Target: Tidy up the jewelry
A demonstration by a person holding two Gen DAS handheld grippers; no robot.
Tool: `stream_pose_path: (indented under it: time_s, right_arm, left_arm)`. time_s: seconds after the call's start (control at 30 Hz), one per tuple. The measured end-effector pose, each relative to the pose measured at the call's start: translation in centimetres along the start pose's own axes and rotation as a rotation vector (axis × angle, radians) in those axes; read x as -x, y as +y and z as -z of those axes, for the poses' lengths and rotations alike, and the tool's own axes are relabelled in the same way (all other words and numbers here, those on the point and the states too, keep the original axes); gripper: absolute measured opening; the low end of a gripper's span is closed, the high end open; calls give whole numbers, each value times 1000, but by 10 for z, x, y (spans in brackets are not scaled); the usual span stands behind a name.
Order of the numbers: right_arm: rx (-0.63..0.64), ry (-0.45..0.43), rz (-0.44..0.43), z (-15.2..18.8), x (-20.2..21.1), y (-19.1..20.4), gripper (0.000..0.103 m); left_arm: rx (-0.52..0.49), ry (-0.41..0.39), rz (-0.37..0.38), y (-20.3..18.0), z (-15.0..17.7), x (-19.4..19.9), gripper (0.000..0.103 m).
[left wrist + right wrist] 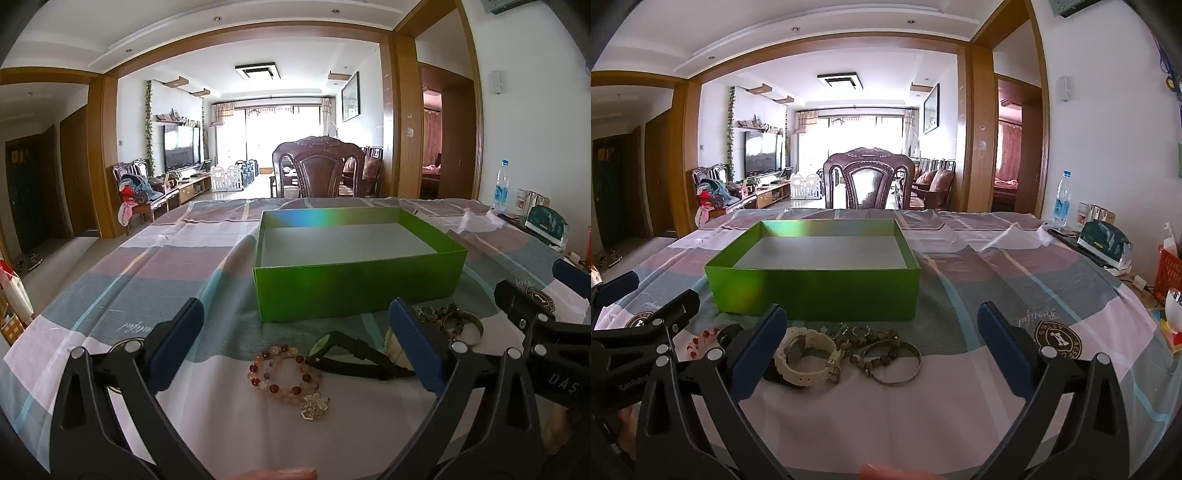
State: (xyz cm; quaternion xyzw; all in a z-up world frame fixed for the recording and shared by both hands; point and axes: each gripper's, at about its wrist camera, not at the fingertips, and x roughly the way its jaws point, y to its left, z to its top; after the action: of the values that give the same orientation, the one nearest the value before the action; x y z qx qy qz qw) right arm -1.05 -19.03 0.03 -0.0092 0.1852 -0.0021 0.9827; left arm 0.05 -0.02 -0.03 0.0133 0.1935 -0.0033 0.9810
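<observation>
Table covering: a plaid cloth (pixel 1015 266) in pink, grey and teal, printed with a round crest (pixel 1058 340).
Behind the table: a carved dark wooden chair (pixel 868 177).
Right edge of table: a clear water bottle (pixel 1062 201) with a blue cap, a teal foil pouch (pixel 1104 240) and a red mesh basket (pixel 1169 275).
Background: a television (pixel 181 146) on the left wall, bright curtained windows (pixel 273 127), a flat ceiling light (pixel 258 71).
</observation>
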Motion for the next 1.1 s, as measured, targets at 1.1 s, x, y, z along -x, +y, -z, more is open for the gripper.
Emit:
stream_pose_path:
  time_s: [1.1]
  right_arm:
    - [2, 3, 1, 0, 0, 0, 101]
  left_arm:
    - [3, 5, 3, -1, 3, -1, 99]
